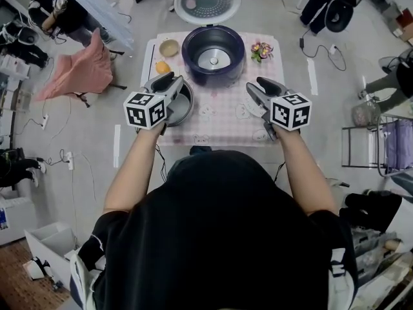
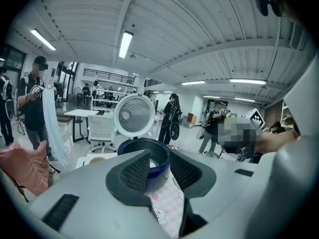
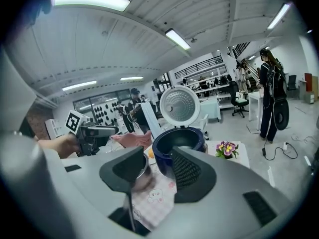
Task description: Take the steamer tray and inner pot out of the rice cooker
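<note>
Fingers (image 2: 135,172) of the left gripper (image 1: 171,79) stand apart and empty, over the left edge of the inner pot (image 1: 183,105). The pot sits on the worktop (image 1: 226,118), left of the open rice cooker (image 1: 191,62). The right gripper (image 1: 256,86) has its fingers (image 3: 187,171) apart too, holding nothing, to the cooker's front right.

Pale grey floor (image 1: 84,141) with cables (image 1: 55,154) trailing across it, and a pink cloth (image 1: 80,73) heaped at the left. Overhead, a ribbed white ceiling (image 2: 199,29) carries long strip lights (image 2: 125,44) — all lit. A white desk (image 2: 85,112) and office chair (image 2: 101,128) stand farther back.
</note>
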Motion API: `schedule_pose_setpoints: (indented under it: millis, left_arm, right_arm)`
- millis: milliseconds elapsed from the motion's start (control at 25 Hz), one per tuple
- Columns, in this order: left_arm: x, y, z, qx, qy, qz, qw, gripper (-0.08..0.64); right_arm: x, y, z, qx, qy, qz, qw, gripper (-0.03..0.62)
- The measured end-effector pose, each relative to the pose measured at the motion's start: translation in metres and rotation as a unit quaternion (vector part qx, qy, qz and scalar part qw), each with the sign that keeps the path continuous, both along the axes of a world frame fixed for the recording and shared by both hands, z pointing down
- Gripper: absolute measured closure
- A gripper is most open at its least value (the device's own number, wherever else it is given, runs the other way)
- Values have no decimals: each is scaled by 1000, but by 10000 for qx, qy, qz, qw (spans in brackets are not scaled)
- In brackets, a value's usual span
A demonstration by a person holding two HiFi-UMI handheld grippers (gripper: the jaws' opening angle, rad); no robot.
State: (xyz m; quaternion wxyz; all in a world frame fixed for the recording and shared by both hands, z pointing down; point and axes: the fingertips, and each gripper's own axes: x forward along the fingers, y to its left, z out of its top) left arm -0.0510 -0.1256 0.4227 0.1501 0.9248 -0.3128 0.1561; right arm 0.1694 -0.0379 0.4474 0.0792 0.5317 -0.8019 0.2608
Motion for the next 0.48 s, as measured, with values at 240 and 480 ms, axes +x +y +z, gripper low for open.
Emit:
schedule_pose_setpoints:
  millis: [240,480]
  left_arm:
    - [11,5,8,-10,-7,85,10000,423]
    - [16,16,4,-17,-27,138,9999,423]
  right_arm:
    - [10,5,7,9,36,67,10000,408]
    - [13,16,3,7,48,104,9999,408]
